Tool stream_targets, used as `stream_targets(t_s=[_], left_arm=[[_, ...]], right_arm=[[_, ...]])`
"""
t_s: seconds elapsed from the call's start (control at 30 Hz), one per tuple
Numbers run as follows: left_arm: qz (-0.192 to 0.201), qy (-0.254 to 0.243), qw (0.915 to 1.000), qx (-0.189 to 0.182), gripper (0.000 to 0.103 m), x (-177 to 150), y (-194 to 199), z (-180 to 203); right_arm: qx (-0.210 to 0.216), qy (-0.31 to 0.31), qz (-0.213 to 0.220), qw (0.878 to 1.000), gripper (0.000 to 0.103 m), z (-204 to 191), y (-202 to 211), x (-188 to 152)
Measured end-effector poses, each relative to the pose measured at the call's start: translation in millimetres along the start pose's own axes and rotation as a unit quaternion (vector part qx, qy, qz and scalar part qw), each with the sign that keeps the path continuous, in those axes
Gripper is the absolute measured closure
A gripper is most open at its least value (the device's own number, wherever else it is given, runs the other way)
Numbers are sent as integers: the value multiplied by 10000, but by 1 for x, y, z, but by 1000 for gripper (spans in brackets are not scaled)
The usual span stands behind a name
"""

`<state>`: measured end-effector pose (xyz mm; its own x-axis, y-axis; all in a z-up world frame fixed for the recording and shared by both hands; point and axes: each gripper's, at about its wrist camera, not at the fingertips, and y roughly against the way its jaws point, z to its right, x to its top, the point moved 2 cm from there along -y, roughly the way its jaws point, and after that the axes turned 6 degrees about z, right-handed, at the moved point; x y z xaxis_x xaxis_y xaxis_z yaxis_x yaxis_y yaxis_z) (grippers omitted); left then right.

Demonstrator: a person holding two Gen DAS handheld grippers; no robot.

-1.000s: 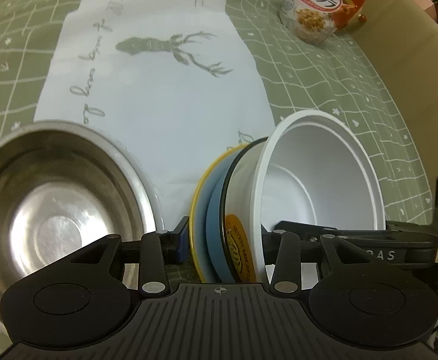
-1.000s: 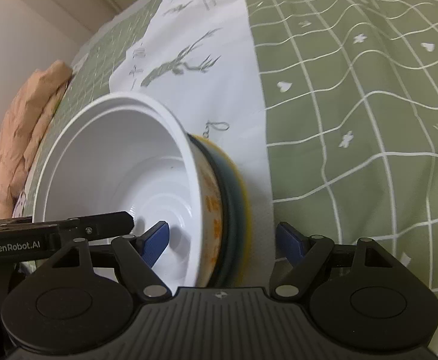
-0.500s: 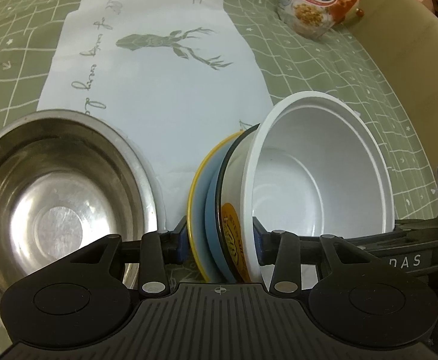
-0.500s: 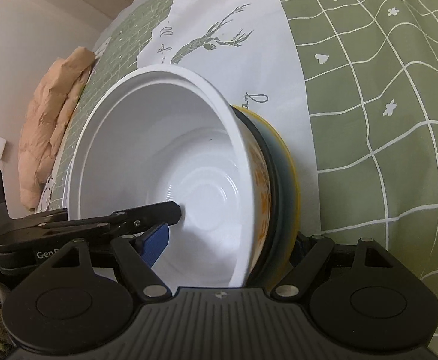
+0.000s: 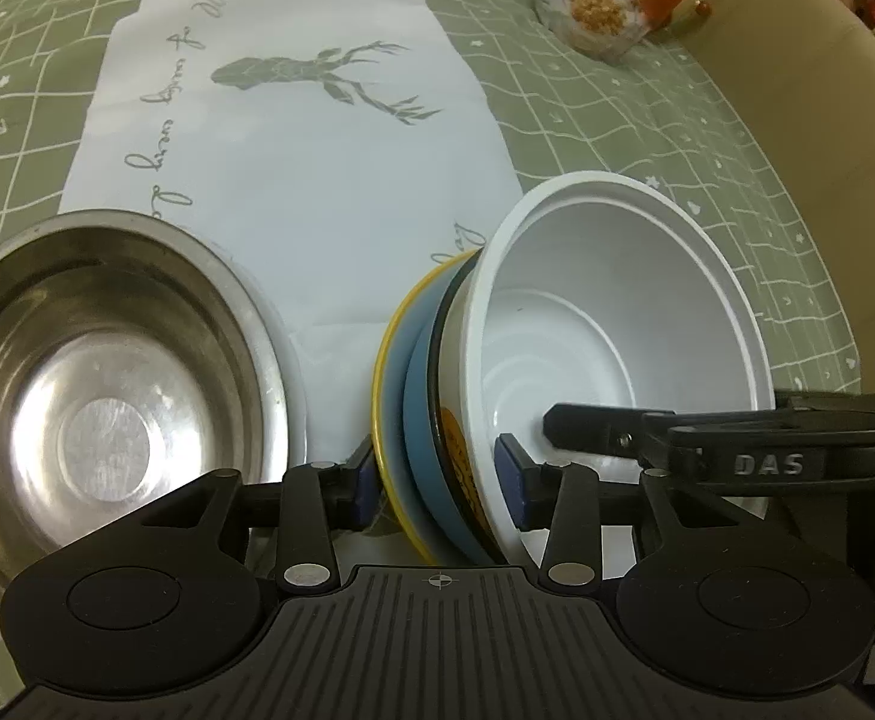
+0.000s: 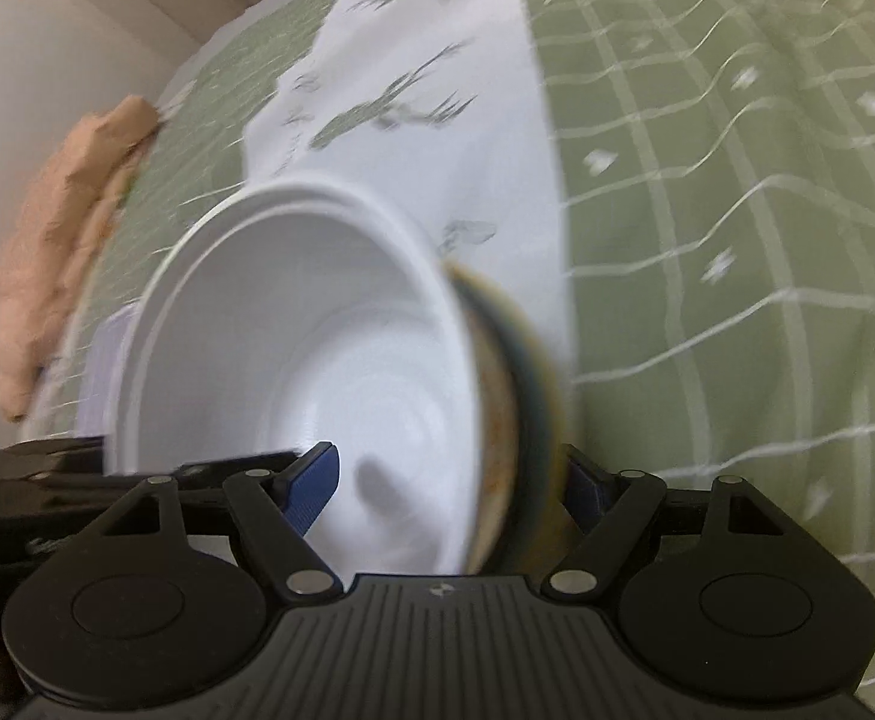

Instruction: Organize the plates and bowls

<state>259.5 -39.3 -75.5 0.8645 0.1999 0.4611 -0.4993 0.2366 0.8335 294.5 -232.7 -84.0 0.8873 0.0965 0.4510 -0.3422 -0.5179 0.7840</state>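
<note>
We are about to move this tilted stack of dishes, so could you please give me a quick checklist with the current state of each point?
1. Left claw spans the yellow plate, blue plate and white bowl: ok.
2. Right claw brackets the same stack: ok.
3. Pads firmly touching: cannot tell.
4. Stack nested and tilted on edge: ok.
5. Steel bowl apart from the stack: ok.
6. Right wrist view sharp: not ok, blurred.

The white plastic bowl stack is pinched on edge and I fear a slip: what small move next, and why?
Probably carry the stack of white plastic bowl and yellow-rimmed blue plate toward the steel bowl: left gripper and right gripper both straddle it, tilted.
</note>
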Motion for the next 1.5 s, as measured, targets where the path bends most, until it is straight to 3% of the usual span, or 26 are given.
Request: stream_targets(t_s=[0.07,0.17,0.33,0.63,0.7,0.87,1.5], left_arm=[[-13,11,10000,7,57,0,-2,-1],[-36,45,10000,-24,57,0,-3,-4],[-35,40,10000,-76,57,0,-3,-5],[-105,119,9997,-175,57,-1,-2,-8],[-128,150,9995,-233,57,0,0,-7],[-216,33,9997,-135,57,5,-2,0],[-173,16,9998,-31,56,12,-6,-1]], right_arm=[[-182,189,-40,9996,24,-2,-4,-2],[158,84,-263,9995,31,-2,-6,-4],[57,311,-168,9994,37,-11,-3,-4],[183,-14,-178,9997,37,-6,-4,1],[47,-7,-143,9999,37,-3,-4,0],[172,-216,-174,9995,37,4,-4,0],[168,-176,-115,9996,38,-4,-4,0]])
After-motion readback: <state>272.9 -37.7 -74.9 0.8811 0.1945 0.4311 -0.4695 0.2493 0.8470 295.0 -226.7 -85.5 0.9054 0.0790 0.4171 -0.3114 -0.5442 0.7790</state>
